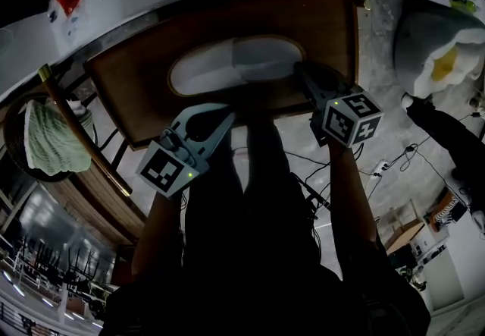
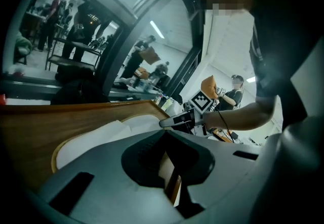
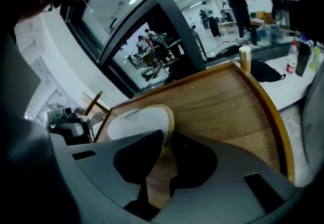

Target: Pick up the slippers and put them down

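Note:
A white slipper [image 1: 227, 65] with a tan rim lies on a wooden table [image 1: 136, 76]. My right gripper [image 1: 299, 69] is at its right end. In the right gripper view the slipper [image 3: 134, 122] runs its rim between the jaws of that gripper [image 3: 167, 139], which is shut on it. My left gripper [image 1: 226, 113] sits at the table's front edge, just short of the slipper's near side. Seen from the left gripper [image 2: 169, 137], the jaws stand nearly together. A tan strip shows in the slit; whether it is gripped is unclear. The slipper [image 2: 101, 139] lies just beyond.
A raised wooden lip [image 3: 273, 117] runs round the table. A round basket with a green-white cloth [image 1: 49, 137] stands at the left. A white and yellow soft object [image 1: 443, 61] and cables [image 1: 364, 168] are on the floor at the right. Bottles [image 3: 293, 58] stand on a white bench behind.

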A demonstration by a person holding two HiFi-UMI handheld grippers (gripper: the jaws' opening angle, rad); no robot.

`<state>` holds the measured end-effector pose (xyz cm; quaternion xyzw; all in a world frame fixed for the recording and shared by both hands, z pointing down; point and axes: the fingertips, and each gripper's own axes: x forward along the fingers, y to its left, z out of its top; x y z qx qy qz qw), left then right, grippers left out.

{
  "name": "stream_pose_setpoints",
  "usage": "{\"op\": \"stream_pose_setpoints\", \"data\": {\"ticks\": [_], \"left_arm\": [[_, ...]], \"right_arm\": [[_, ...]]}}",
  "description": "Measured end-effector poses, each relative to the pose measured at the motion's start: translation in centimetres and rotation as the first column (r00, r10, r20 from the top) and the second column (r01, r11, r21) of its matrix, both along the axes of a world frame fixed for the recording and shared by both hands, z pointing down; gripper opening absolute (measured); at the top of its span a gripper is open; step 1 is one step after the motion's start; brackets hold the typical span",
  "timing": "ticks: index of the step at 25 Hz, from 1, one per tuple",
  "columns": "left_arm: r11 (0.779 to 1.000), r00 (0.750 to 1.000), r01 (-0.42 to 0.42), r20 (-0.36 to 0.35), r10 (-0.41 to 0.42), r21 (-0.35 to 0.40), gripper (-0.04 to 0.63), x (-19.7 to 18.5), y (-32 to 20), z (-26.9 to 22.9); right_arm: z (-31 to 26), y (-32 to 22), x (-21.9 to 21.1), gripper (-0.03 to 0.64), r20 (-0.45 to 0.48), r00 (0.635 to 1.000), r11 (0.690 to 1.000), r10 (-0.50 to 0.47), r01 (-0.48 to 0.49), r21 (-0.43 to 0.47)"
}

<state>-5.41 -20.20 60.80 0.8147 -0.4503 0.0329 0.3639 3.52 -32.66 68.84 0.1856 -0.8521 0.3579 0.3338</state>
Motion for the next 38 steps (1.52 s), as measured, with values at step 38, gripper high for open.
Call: {"op": "stream_pose_setpoints", "data": {"ticks": [38], "left_arm": [[0.884,0.955,0.128,0.186,-0.233,0.45,0.012,0.0,3.6,-28.3]], "right_arm": [[-40.4,8.3,1.9,0.037,0.324,0.789,0.647,-0.522,0.118,0.754]]}}
